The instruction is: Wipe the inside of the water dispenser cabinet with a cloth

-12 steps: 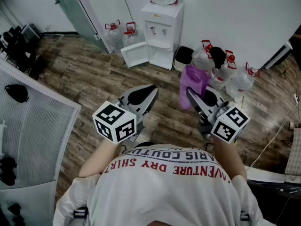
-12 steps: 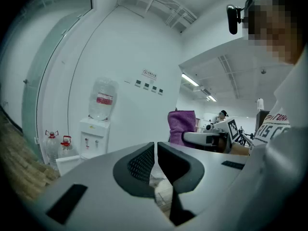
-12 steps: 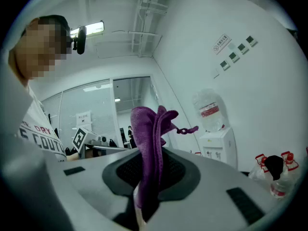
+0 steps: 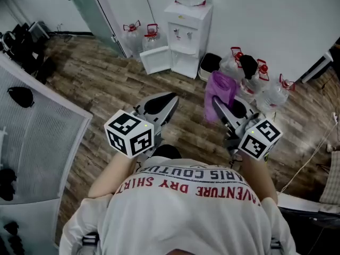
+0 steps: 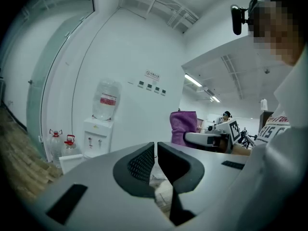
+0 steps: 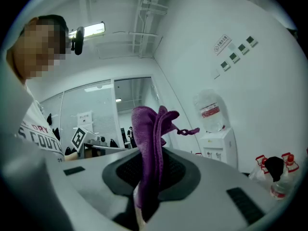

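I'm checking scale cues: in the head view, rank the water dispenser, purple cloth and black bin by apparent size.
1. water dispenser
2. purple cloth, though its nearness to the camera inflates it
3. black bin

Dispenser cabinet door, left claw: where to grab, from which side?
Grip the cabinet door by its free edge, away from the water dispenser, probably coming from the front-left. It stands swung open leftward, a thin flat panel; the left claw, shut, must open first.
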A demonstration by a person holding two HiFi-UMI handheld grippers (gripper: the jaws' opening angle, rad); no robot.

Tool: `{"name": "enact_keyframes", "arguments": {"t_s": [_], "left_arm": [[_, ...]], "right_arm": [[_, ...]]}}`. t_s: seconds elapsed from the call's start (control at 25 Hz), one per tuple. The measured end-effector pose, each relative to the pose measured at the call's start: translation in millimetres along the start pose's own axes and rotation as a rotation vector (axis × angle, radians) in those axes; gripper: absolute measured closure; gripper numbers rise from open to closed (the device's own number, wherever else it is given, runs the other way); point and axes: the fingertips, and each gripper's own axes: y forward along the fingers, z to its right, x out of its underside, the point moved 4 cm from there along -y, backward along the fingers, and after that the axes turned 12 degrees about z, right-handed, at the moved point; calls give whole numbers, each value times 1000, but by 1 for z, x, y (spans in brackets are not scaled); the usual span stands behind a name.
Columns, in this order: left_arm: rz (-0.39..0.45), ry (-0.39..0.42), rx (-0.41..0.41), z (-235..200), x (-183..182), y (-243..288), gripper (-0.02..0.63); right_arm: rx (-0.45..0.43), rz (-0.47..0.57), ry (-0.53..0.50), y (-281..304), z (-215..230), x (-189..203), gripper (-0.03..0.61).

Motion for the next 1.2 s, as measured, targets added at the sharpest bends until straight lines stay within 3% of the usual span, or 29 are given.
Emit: {"name": "enact_keyframes", "arguments": {"t_s": [0.32,0.68,0.92,1.2], "left_arm": [[10,-25,-20,-9,9,0,571],[9,-61,-45,-70,15,29,571],[-26,-76,-43,-133,10,66,571],[-95,-97,-29,-246,-11,133,571]], "right_arm": [[2,-34,-1,5,11,11,505],[2,-58,21,55,55,27,505],[25,-86,50,112,101,41,505],[72,-103,102,214,176,52,503]]}}
